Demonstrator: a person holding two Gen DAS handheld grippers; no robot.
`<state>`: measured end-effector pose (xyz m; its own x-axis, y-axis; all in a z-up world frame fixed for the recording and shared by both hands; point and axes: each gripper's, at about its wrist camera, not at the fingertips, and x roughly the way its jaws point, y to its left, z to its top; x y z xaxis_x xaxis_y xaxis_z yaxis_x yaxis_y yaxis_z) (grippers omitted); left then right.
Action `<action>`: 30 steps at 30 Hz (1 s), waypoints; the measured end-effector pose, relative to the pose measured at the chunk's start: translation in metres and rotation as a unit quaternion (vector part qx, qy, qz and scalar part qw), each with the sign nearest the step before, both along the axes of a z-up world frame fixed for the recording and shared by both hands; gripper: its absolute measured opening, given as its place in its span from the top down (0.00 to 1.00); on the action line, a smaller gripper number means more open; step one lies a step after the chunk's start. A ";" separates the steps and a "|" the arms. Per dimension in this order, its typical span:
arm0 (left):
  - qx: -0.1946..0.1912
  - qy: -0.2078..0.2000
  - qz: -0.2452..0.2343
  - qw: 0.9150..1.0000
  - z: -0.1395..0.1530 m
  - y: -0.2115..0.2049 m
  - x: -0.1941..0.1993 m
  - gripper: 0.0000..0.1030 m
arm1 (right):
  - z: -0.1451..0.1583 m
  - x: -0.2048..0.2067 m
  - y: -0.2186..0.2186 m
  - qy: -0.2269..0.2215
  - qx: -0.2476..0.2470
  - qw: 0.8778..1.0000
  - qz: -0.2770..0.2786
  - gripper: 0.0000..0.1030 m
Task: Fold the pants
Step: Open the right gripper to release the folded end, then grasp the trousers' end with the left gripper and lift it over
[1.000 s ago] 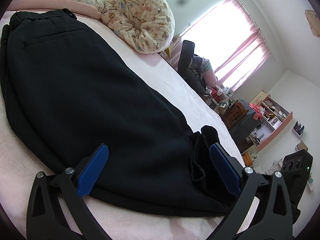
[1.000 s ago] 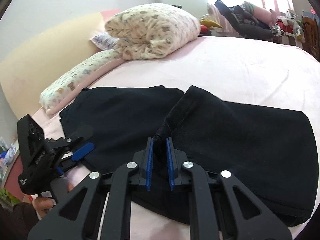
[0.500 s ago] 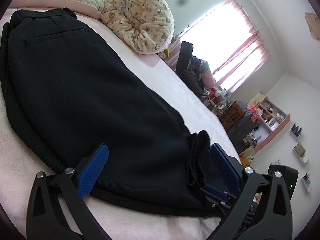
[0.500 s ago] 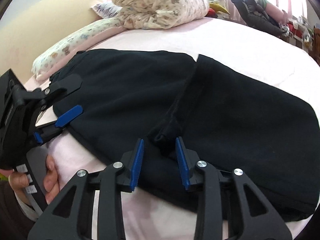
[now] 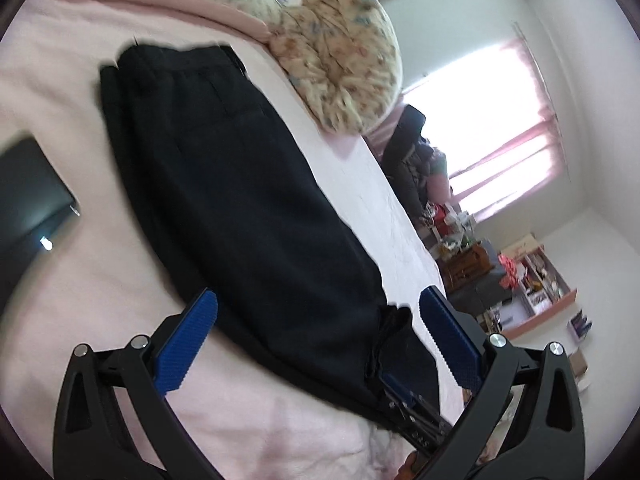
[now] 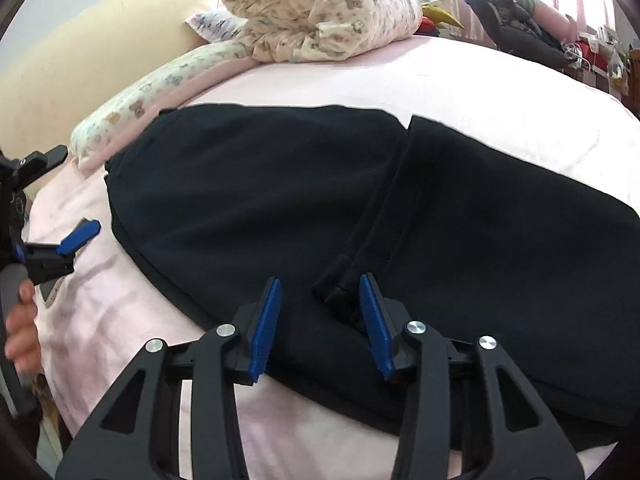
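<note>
Right wrist view: right gripper (image 6: 320, 316) over near edge of black pants (image 6: 248, 200), jaws opening, blue pads clear of cloth. Folded-over hem corner (image 6: 340, 292) lying loose between the pads, released, not pinched. Pants spread flat on pink bed sheet (image 6: 480, 80), one leg end folded back over the rest, hem seam running from the far edge to the gripper. Floral pillow (image 6: 320, 12) and rolled quilt well beyond the pants' far edge. Left of the pants, off the cloth: left gripper (image 6: 64, 216), held by a hand (image 6: 20, 320) at frame edge.

Left wrist view: left gripper (image 5: 320, 336) spread wide, nothing between the pads, straddling the near end of the pants (image 5: 240, 184) from above; blurred. Dark flat device (image 5: 28, 200) on the sheet left of the pants.

Risks, judged:
- Right pad nearly against the hem corner; pulling out sideways likely to snag it and drag the fold open.
- Hem corner standing slightly proud; could spring back, leaving edges misaligned.
- Soft sheet under the pants; any push sideways could bunch sheet and cloth together.
- Next fold taken with the left gripper far from the edge: risk of catching only the top layer.
</note>
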<state>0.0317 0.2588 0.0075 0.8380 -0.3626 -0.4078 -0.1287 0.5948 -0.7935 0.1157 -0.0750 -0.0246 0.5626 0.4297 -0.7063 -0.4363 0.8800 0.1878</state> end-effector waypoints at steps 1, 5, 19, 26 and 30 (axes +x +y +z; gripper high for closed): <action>-0.004 0.003 0.004 1.000 0.004 0.008 0.001 0.02 | 0.004 -0.003 -0.007 0.003 0.017 1.000 -0.001 0.57; -0.027 0.039 0.011 0.999 0.015 0.045 0.013 0.02 | 0.023 -0.033 -0.042 -0.022 0.081 0.996 0.002 0.40; -0.071 0.157 0.031 0.985 -0.003 0.110 0.054 0.02 | -0.015 -0.085 -0.174 -0.006 0.307 0.951 -0.047 0.28; -0.064 0.211 0.032 0.975 -0.020 0.116 0.079 0.02 | -0.031 -0.083 -0.189 0.012 0.359 0.932 -0.046 0.24; -0.040 0.220 0.026 0.974 -0.021 0.111 0.093 0.02 | -0.032 -0.082 -0.186 0.014 0.353 0.935 -0.038 0.24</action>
